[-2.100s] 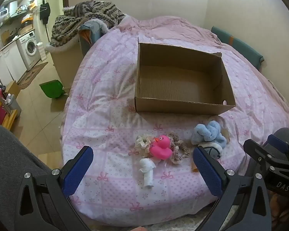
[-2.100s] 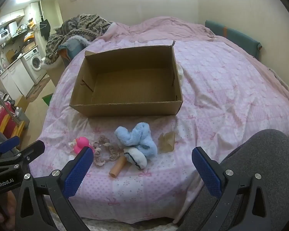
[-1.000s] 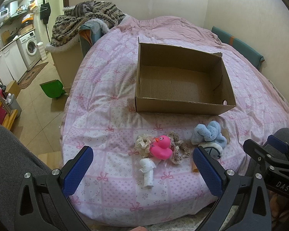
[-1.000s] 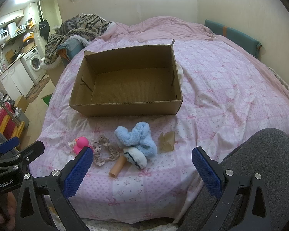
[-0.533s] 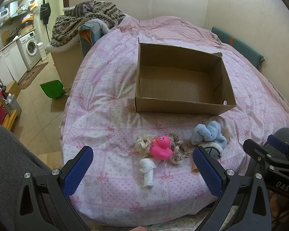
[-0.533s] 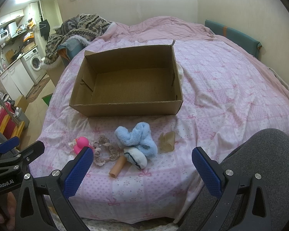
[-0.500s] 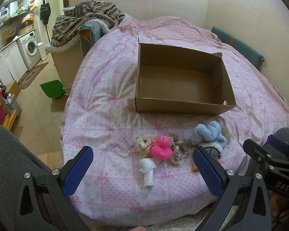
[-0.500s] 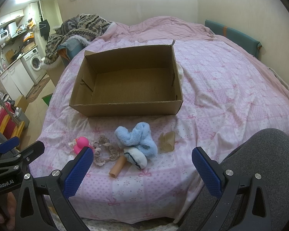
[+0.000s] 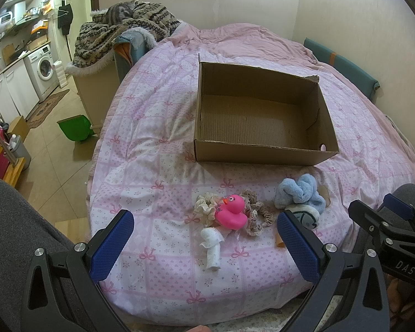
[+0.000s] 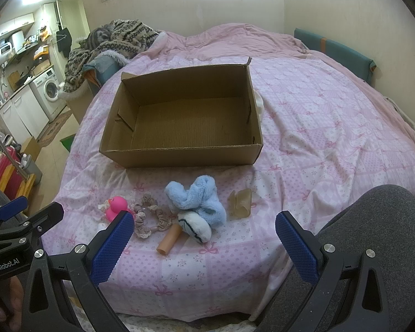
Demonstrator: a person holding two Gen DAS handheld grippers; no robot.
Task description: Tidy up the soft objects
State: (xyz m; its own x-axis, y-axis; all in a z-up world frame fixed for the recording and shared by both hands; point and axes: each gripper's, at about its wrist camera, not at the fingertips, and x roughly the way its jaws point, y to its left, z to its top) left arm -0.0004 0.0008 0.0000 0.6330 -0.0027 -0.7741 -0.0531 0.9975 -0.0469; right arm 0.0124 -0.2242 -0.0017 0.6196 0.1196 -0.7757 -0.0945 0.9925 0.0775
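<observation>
Left wrist view gives me the bed (image 9: 157, 144) first, its pink patterned cover filling everything ahead of my left gripper (image 9: 204, 244), whose blue-padded fingers (image 9: 110, 244) stand wide apart with nothing between them. Farther out, ahead and a little right of that gripper, sits the open cardboard box (image 9: 260, 155), nothing visible inside it. Nearer to me than the box, ahead and to the right, lies the fluffy blue soft toy (image 9: 298, 191), with a white plush piece (image 9: 304, 215) touching its near side, partly behind my right finger. Almost straight ahead, between the fingers and beyond their tips, I see the pink rubber duck (image 9: 231, 211) sitting among beige scrunchies (image 9: 256, 215), and a rolled white cloth (image 9: 211, 246) lies just nearer to me than the duck. In the right wrist view my right gripper (image 10: 204, 244) is likewise spread wide and holds nothing; the blue toy (image 10: 199, 196) lies ahead between its fingers, the box (image 10: 179, 152) beyond that. A tan tube (image 10: 168, 239) pokes out from under the white plush toward me, and a crumpled translucent brownish scrap (image 10: 240, 203) rests just right of the blue toy. The duck (image 10: 116, 206) is far left here, partly hidden by the left finger.
</observation>
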